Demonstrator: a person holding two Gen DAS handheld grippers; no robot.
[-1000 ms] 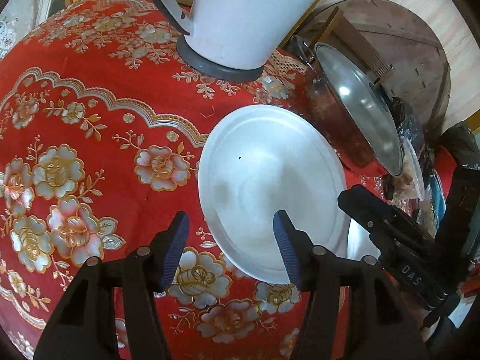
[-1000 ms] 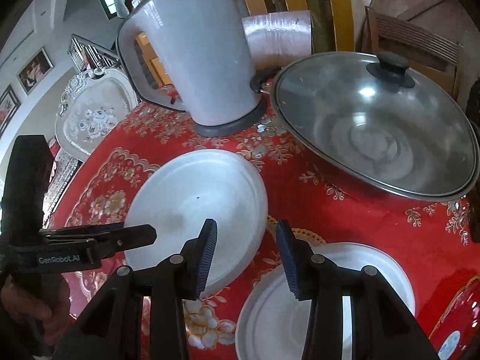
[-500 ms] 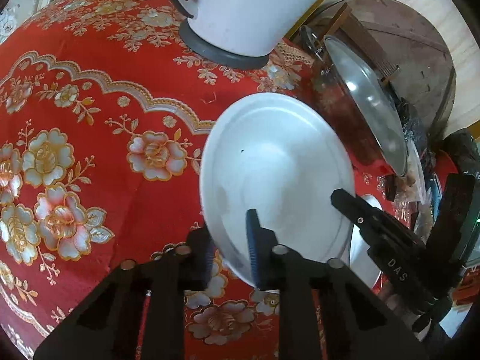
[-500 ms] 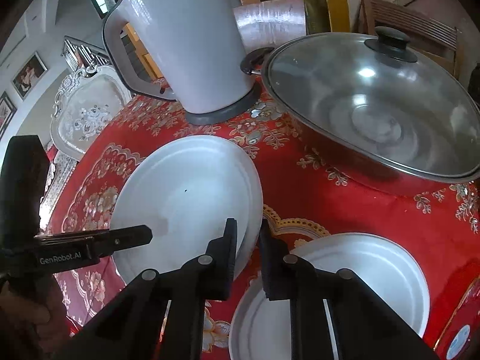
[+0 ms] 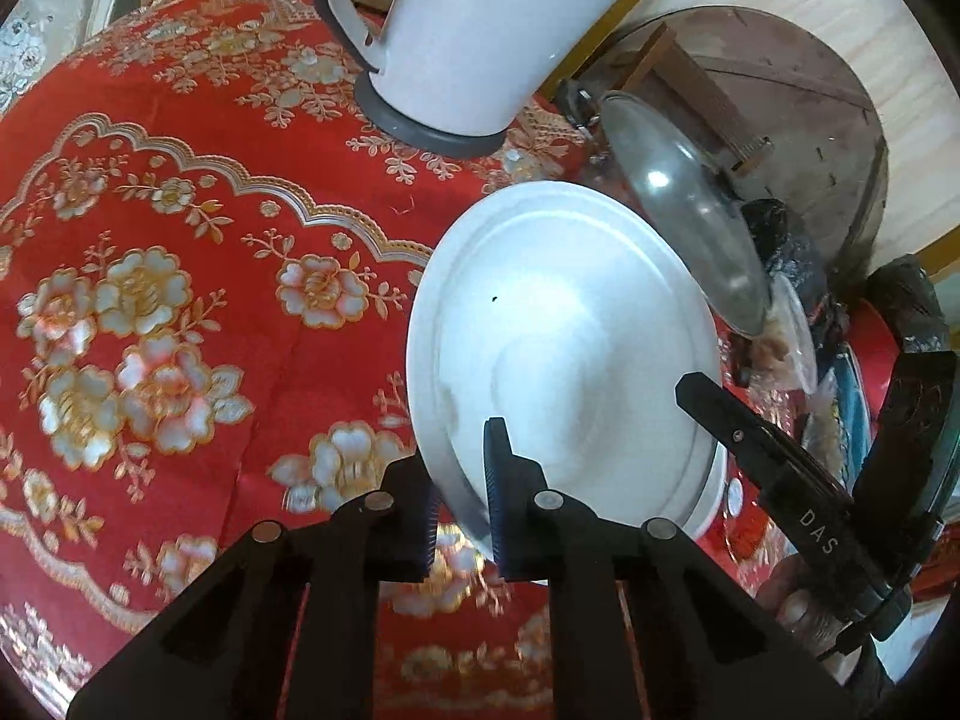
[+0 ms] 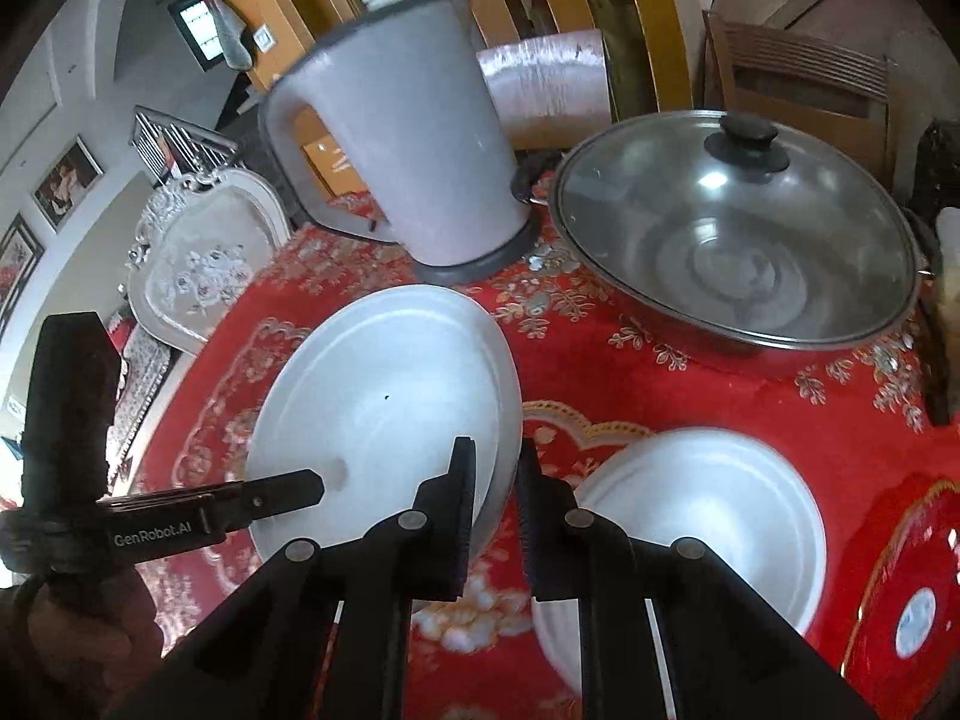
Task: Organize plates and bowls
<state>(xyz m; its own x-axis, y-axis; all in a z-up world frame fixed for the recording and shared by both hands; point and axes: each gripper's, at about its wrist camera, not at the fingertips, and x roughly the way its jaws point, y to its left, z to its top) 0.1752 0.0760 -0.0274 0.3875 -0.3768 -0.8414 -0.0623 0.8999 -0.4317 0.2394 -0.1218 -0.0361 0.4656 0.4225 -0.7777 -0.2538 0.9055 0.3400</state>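
Left gripper is nearly closed, pinching the plate's rim at 6 o'clock; the plate is tilted off the cloth. Open cloth lies at 9 o'clock. The kettle stands at 12, the lidded pan close by at 2. Right gripper is likewise almost shut on the plate's right edge. A second plate, empty, lies flat at 4 o'clock.

Soft indoor daylight — glare on the pot lid, blurred, fisheye-warped edges.
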